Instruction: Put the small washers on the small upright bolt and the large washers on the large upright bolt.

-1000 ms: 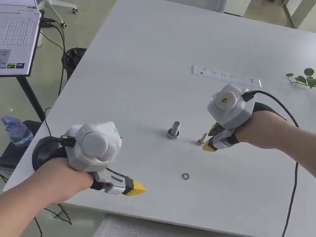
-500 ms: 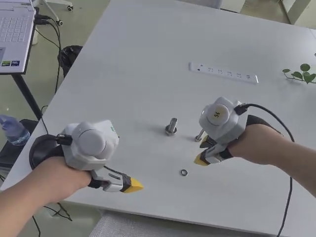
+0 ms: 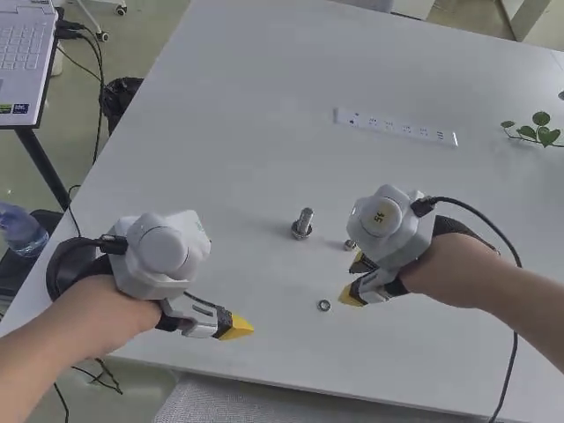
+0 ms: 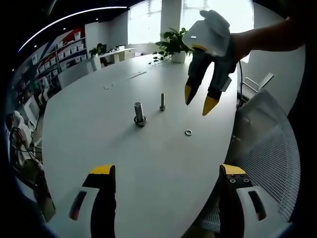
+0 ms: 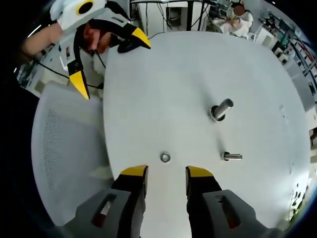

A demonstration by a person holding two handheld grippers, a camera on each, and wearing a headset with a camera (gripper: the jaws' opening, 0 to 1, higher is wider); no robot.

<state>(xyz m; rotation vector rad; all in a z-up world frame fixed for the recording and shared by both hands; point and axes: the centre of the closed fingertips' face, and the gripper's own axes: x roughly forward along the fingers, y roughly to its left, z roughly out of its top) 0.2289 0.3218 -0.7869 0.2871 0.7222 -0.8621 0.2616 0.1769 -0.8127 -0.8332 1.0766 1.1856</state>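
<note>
Just ahead of our right claw (image 5: 166,172), whose jaws stand a little apart, we see a washer (image 5: 165,157) lying flat on the white worktop (image 5: 163,74), near the small bolt (image 5: 231,156) and large bolt (image 5: 220,109). Our left claw (image 4: 168,169) gapes wide, well away.

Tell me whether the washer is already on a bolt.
No, the washer lies flat on the table, apart from the large bolt and the small bolt.

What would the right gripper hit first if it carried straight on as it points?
Probably the small silver metal washer lying on the white table just ahead of the open right gripper, in line with its gap; depth is unclear.
</note>
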